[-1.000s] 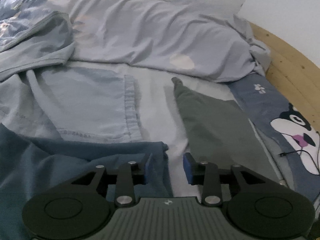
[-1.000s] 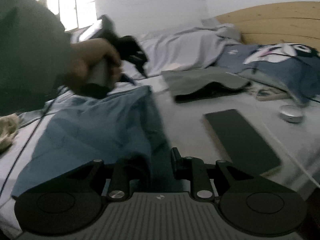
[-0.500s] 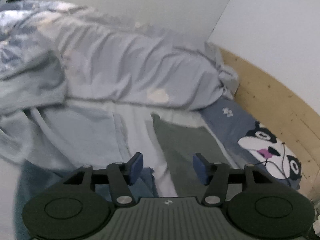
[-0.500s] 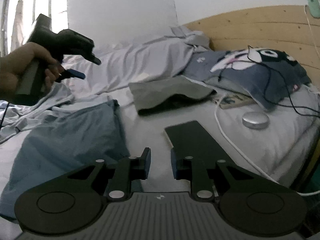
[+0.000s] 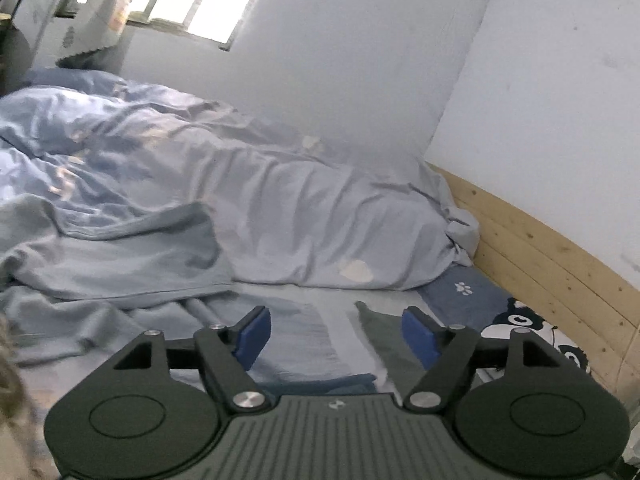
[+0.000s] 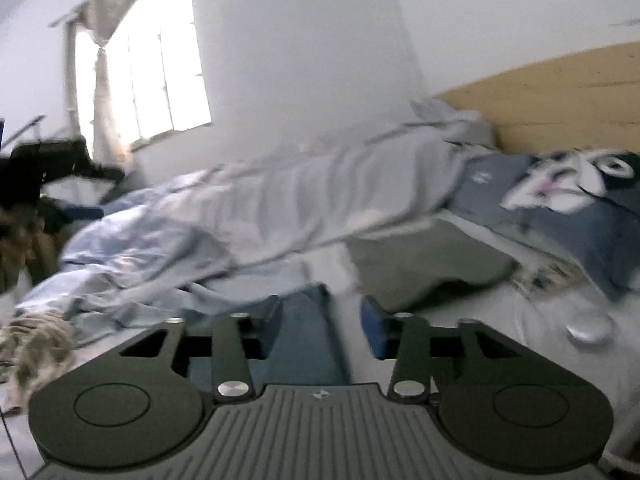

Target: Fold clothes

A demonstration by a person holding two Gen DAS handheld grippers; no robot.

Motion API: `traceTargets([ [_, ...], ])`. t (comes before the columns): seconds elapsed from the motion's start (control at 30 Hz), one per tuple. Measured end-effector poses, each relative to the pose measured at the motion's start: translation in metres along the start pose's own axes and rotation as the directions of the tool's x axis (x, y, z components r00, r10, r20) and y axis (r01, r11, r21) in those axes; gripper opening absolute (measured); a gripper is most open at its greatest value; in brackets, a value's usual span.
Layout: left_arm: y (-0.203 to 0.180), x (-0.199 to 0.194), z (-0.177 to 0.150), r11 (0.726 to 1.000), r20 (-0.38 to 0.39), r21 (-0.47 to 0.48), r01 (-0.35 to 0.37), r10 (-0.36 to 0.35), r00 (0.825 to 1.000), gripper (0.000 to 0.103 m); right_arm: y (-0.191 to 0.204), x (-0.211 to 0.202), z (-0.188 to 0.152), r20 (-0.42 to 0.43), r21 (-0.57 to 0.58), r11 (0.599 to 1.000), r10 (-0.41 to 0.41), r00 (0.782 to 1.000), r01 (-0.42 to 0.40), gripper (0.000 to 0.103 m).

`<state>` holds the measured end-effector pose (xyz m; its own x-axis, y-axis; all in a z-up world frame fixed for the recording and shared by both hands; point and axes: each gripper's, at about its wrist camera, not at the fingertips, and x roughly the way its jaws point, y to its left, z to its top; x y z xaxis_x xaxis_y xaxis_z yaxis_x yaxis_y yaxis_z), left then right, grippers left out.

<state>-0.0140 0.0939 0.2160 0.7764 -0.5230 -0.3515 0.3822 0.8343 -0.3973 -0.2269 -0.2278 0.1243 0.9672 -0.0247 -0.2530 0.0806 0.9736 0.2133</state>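
You let go of the blue cloth and lifted both grippers up off the bed.

The blue cloth (image 6: pixel 308 344) now lies flat on the bed sheet (image 5: pixel 340 312), low in both views, with one gray-green cloth (image 6: pixel 424 268) just beside it. One big pale blue blanket (image 5: pixel 280 216) is bunched up behind them, and one cartoon pillow (image 6: pixel 576 200) sits by the wooden headboard (image 5: pixel 552 264). Your left gripper (image 5: pixel 336 334) and right gripper (image 6: pixel 322 326) are both opening, with nothing held between the blue pads.

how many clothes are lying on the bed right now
2 clear ones: a blue garment just past the gripper tips, and a grey-green garment beyond it, toward the headboard. More may hide among the rumpled bedding.
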Motion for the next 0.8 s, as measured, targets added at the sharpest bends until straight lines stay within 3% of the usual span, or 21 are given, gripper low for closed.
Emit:
traceTargets([
  [0.07, 0.010, -0.006, -0.005, 1.000, -0.011, -0.002, -0.003, 0.003, 1.000, 0.075, -0.002, 0.005, 0.015, 0.021, -0.006, 0.999, 0.040, 0.999, -0.040, 0.063],
  [0.27, 0.034, 0.007, -0.031, 0.999, -0.080, -0.030, 0.011, -0.013, 0.997, 0.075, -0.004, 0.050, 0.051, -0.004, -0.042, 0.994, 0.103, 0.995, -0.103, 0.065],
  [0.4, 0.045, 0.033, -0.047, 1.000, -0.135, -0.029, -0.013, 0.009, 0.991, 0.075, -0.009, 0.098, 0.063, -0.040, -0.002, 0.988, 0.153, 0.987, -0.153, 0.070],
  [0.53, 0.054, 0.057, -0.066, 0.999, -0.161, -0.025, -0.046, 0.042, 0.986, 0.075, -0.014, 0.150, 0.061, -0.073, 0.039, 0.990, 0.141, 0.987, -0.138, 0.072],
  [0.67, 0.074, 0.083, -0.083, 0.994, -0.178, -0.086, -0.072, 0.056, 0.983, 0.075, -0.020, 0.194, 0.047, -0.113, 0.077, 0.990, 0.123, 0.986, -0.114, 0.074],
  [0.8, 0.097, 0.108, -0.092, 0.986, -0.193, -0.141, -0.086, 0.058, 0.979, 0.074, -0.021, 0.227, 0.034, -0.162, 0.070, 0.986, 0.160, 0.974, -0.151, 0.074],
])
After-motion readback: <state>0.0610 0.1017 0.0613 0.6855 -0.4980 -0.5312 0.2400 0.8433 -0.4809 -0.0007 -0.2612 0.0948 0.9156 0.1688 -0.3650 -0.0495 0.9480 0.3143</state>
